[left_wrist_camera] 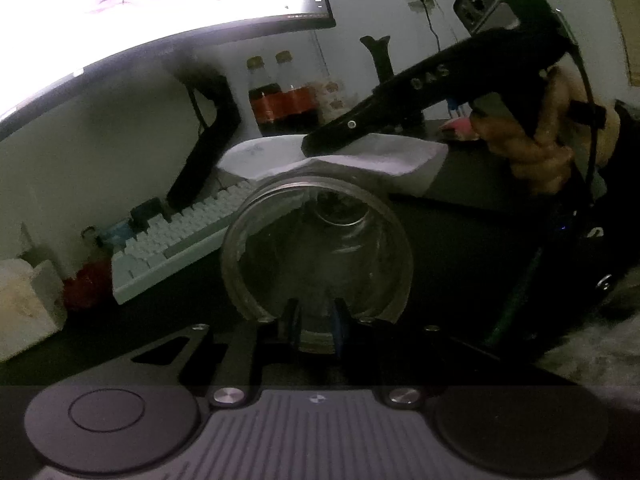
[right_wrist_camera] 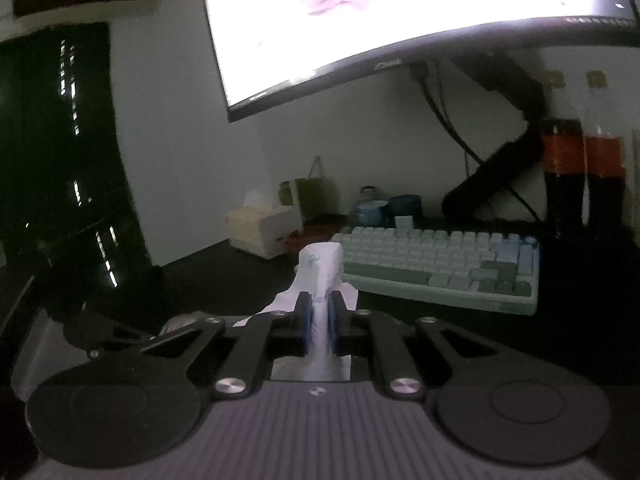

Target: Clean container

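Glass rim fills the near centre of the left wrist view: the clear container is tipped with its mouth toward the camera, and the left gripper has its jaws closed on the lower rim, one finger inside the mouth and one outside. Dim light and the see-through wall make the base hard to read; whether it rests on the dark desk cannot be told.

Over the container's far top edge lies a white tissue, with the right gripper on it, held by a hand at the right edge. That gripper's tips are hidden there against the tissue.

From the right wrist view the right gripper has its jaws clamped together on the tissue, which stands up bunched beyond the pads; the container is hidden below it.

Farther back on the desk sit a pale keyboard, partly covered by the container in the left view, two dark bottles, and an overexposed monitor cut off by the frame's top edge.
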### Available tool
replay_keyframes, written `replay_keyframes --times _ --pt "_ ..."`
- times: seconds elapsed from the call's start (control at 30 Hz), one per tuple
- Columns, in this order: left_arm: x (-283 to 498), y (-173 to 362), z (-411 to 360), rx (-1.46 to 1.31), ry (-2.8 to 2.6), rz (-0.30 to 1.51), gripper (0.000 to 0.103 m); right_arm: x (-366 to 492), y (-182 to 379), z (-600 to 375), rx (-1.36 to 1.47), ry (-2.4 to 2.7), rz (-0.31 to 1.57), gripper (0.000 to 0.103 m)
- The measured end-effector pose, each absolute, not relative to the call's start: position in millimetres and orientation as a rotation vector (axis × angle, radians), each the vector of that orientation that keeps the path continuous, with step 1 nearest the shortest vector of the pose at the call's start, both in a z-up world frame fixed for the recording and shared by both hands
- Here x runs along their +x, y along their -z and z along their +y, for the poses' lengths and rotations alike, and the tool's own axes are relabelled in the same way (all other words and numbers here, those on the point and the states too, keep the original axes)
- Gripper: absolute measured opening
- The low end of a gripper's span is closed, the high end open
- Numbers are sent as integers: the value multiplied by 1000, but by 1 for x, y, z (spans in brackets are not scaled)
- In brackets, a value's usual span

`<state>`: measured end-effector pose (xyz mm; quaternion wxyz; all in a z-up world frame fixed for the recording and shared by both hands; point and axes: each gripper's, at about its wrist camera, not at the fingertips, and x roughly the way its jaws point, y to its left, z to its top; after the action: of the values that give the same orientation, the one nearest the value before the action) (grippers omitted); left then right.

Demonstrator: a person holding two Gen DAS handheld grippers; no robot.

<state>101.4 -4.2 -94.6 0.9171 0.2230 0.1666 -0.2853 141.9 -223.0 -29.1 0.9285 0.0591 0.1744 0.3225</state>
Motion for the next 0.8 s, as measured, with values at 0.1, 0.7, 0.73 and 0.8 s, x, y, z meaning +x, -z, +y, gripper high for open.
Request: replay_keyframes --times 0.1,0.7,0.73,0.8 --pt "105 96 -15 539 543 325 14 136 29 -212 127 -737 341 12" --pt "121 56 15 335 412 176 3 131 31 -217 149 -747 313 11" --pt "121 57 15 353 437 178 4 131 31 -217 151 -752 318 11" --pt "121 59 17 388 487 183 3 131 31 -216 153 -756 324 11"
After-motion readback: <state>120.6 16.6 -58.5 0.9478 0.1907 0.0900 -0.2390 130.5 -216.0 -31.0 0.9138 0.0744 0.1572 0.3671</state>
